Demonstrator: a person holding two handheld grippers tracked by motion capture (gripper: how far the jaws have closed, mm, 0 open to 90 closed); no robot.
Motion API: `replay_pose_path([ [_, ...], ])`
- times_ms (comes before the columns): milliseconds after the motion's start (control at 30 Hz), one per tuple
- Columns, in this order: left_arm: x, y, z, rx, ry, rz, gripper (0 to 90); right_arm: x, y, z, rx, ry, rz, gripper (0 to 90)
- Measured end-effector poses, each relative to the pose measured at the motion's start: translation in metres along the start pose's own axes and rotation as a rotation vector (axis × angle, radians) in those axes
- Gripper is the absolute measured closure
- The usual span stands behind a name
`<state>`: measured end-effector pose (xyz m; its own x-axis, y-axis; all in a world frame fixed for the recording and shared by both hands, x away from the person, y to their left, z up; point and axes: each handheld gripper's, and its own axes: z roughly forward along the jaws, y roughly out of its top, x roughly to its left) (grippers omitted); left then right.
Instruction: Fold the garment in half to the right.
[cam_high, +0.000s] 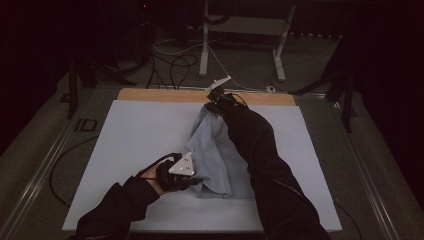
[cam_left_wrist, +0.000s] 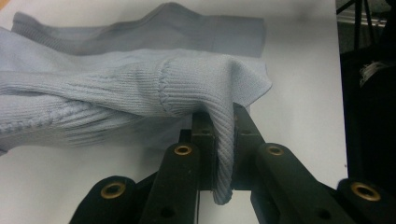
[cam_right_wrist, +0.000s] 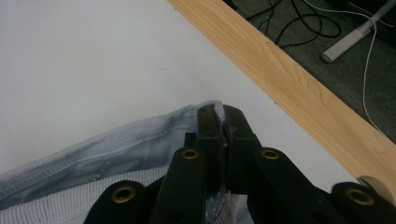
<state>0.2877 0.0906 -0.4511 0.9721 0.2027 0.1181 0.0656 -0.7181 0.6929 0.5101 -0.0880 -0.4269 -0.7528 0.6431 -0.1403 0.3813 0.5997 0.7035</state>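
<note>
Near side: left gripper (cam_high: 192, 181) is clamping fully down on a ribbed edge of the pale blue knit sweater (cam_high: 217, 150), near the front of the desk (cam_high: 125, 140). In the left gripper view the rib (cam_left_wrist: 223, 154) is running as a thin fold between the pads, with a short tail hanging out below. The bite is looking shallow; any sideways tug and that fold could be sliding out.

Middle: the sweater is lying bunched on the white desk surface, stretched loosely between the two grips. If the hands are pulling apart unevenly, the knit could be twisting or dragging instead of spreading flat.

Far side: right gripper (cam_high: 216, 102) is also pinching closed, right on a stitched hem corner (cam_right_wrist: 205, 112) close to the wooden desk edge (cam_right_wrist: 299, 88). Only the very tip of the hem is sitting between the pads, so this is looking like the weaker grip. Losing it would be dropping that corner, and pulling further back could be taking the fabric over the edge.
</note>
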Motion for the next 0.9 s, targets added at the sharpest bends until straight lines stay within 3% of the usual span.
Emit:
replay_pose_path([
  [633, 0.002, 0.03, 0.014, 0.024, -0.058, 0.084, 85.0, -0.024, -0.016, -0.018, -0.015, -0.011, 0.056, 87.3],
  [900, 0.003, 0.041, 0.024, 0.017, -0.079, 0.12, 84.9, -0.03, -0.022, -0.022, -0.016, -0.021, 0.057, 87.2],
])
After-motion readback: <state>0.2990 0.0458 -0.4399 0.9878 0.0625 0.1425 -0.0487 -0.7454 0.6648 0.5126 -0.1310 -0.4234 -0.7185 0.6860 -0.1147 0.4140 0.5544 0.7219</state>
